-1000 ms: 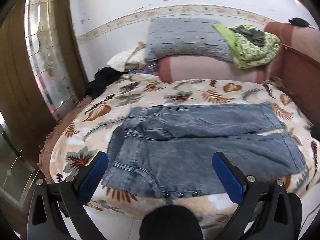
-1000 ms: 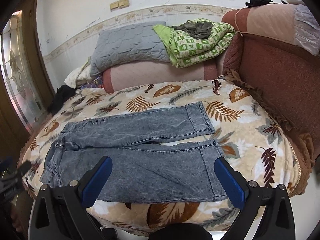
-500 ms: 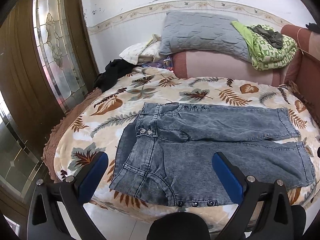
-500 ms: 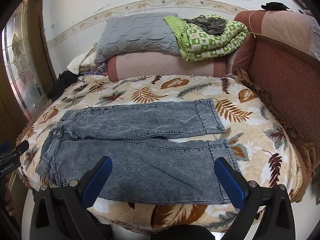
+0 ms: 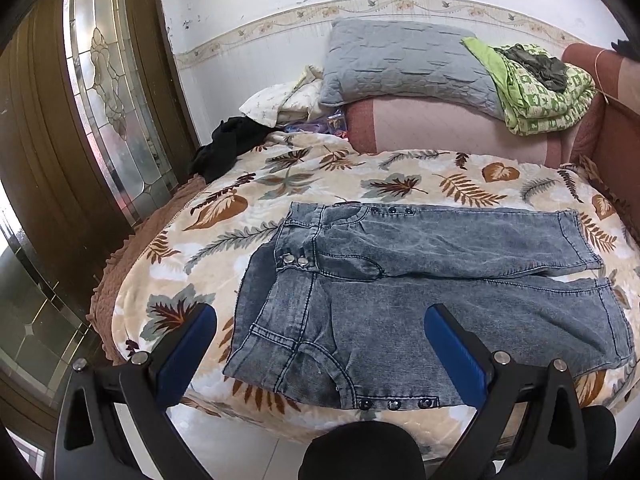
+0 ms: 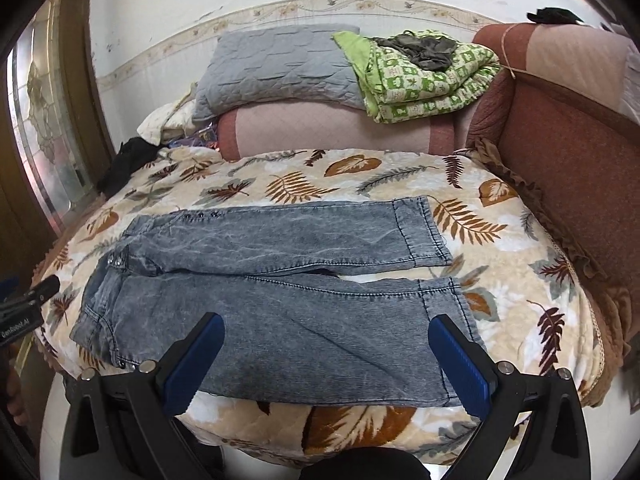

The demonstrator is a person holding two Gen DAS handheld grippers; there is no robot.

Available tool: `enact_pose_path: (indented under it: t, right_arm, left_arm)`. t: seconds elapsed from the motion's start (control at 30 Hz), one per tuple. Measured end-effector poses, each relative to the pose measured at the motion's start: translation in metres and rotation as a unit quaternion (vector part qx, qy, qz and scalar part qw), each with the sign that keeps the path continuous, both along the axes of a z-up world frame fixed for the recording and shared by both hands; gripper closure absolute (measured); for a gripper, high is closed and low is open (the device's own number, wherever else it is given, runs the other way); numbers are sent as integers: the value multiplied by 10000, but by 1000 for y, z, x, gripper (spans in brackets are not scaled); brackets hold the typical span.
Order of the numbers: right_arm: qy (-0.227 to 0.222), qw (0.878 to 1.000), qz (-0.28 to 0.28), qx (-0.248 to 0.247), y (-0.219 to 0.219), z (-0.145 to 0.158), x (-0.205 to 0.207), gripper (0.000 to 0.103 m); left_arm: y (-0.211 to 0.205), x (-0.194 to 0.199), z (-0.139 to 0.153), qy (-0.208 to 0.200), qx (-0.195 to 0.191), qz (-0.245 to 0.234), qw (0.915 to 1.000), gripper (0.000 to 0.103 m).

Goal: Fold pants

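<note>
The pants point(image 5: 420, 292) lay spread flat on the bed point(image 5: 320, 176), legs side by side, no fold made yet. Both the left gripper point(image 5: 320, 354) and right gripper point(image 6: 326, 358) hovered near the front edge, jaws apart and empty; every fold remained.

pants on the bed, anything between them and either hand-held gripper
Nothing visible. The pants lie flat on the leaf-print blanket, with the open left hand-held gripper and open right hand-held gripper facing their near edge, unobstructed.
</note>
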State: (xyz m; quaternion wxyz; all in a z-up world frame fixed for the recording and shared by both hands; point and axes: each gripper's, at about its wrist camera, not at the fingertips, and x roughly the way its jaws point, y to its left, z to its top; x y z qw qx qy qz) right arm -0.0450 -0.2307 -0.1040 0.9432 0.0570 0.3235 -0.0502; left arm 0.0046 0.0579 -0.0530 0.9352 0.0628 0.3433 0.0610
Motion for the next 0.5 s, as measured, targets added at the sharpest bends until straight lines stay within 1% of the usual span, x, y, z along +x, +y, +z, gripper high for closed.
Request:
enact_pose_path:
  t: [0.5]
  right_arm:
    - [-8,10000,-48,8,-4,2,-5,0]
  left_arm:
    - [6,0,5,-54,72,85,9999,0]
